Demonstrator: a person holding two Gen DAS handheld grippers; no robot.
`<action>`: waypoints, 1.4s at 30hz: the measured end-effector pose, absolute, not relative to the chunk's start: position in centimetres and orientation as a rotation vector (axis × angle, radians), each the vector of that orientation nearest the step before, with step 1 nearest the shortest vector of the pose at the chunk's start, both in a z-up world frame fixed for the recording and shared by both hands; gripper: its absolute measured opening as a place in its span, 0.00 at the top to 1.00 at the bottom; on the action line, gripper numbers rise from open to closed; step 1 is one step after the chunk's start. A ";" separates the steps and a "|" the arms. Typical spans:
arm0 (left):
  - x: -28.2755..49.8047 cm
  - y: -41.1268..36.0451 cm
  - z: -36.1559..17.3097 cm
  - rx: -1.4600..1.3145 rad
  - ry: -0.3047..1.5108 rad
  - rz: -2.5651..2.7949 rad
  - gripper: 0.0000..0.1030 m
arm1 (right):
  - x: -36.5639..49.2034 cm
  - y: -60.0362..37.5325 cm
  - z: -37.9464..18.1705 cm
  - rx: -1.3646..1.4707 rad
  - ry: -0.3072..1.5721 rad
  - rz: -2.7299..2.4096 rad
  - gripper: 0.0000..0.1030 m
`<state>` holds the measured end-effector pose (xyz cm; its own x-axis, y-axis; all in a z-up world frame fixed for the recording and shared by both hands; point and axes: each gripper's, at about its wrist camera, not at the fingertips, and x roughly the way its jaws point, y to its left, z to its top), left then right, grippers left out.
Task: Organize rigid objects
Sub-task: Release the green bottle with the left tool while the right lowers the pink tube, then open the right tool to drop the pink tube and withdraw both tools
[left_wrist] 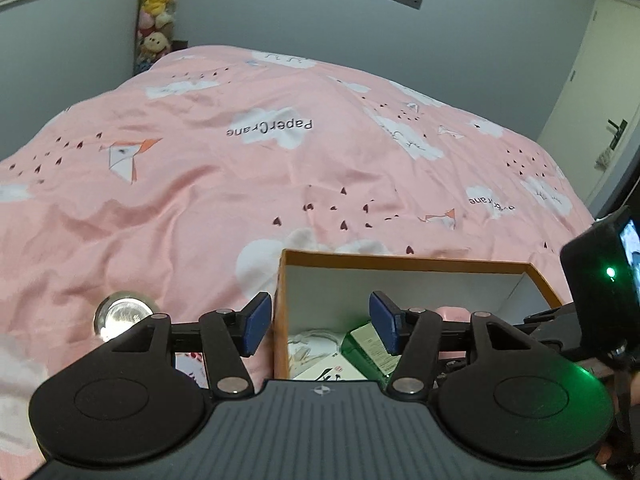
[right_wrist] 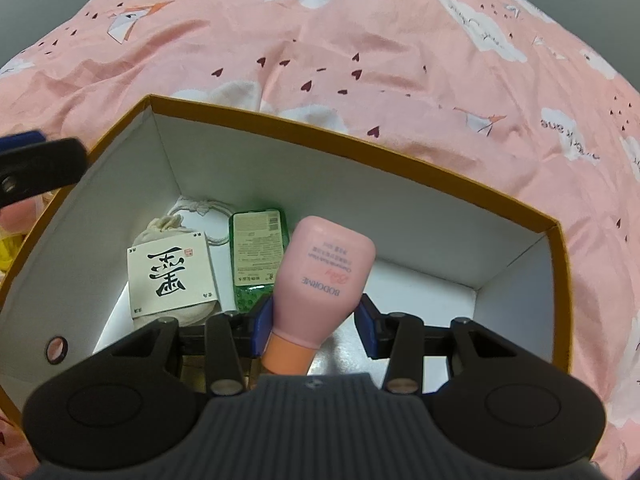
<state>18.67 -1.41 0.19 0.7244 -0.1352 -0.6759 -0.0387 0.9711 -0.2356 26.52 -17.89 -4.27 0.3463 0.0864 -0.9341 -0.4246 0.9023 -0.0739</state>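
Observation:
An orange-rimmed cardboard box (right_wrist: pixel 400 156) with white inside walls lies on the pink bed cover. In it are a cloth pouch with a white card (right_wrist: pixel 170 276) and a green packet (right_wrist: pixel 256 248). My right gripper (right_wrist: pixel 314 324) is over the box and shut on a pink BODORME bottle (right_wrist: pixel 324 276) with an orange cap, held near the neck. My left gripper (left_wrist: pixel 320 322) is open and empty, straddling the box's left wall (left_wrist: pixel 280 320). A shiny metal object (left_wrist: pixel 122 314) lies on the bed to its left.
The pink bed cover (left_wrist: pixel 240 184) fills the far field. Stuffed toys (left_wrist: pixel 158 8) hang in the far left corner. A door (left_wrist: pixel 600 92) stands at the right. The right gripper's camera body (left_wrist: pixel 604 280) is at the right edge.

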 end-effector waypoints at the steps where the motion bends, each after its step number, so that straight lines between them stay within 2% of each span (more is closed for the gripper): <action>1: 18.5 -1.2 0.0 -0.249 0.760 -0.051 0.37 | 26.7 -17.7 -4.4 -0.323 1.188 0.339 0.57; 18: 17.8 -1.2 -1.1 -0.274 0.784 -0.060 0.37 | 26.3 -16.3 -5.3 -0.318 1.242 0.344 0.58; 22: 17.9 -1.2 -1.1 -0.281 0.792 -0.058 0.37 | 26.0 -16.3 -4.7 -0.329 1.222 0.342 0.46; 31: 17.7 -1.4 -1.0 -0.276 0.792 -0.064 0.37 | 24.6 -15.8 -2.7 -0.384 1.128 0.341 0.36; 42: 16.5 -1.4 0.0 -0.259 0.761 -0.077 0.37 | 21.5 -14.4 0.8 -0.458 0.969 0.385 0.33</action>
<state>16.49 -1.44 -0.04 0.7233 -0.1625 -0.6711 -0.0239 0.9655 -0.2595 21.49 -14.36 0.83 0.5128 0.1081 -0.8517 -0.5059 0.8395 -0.1981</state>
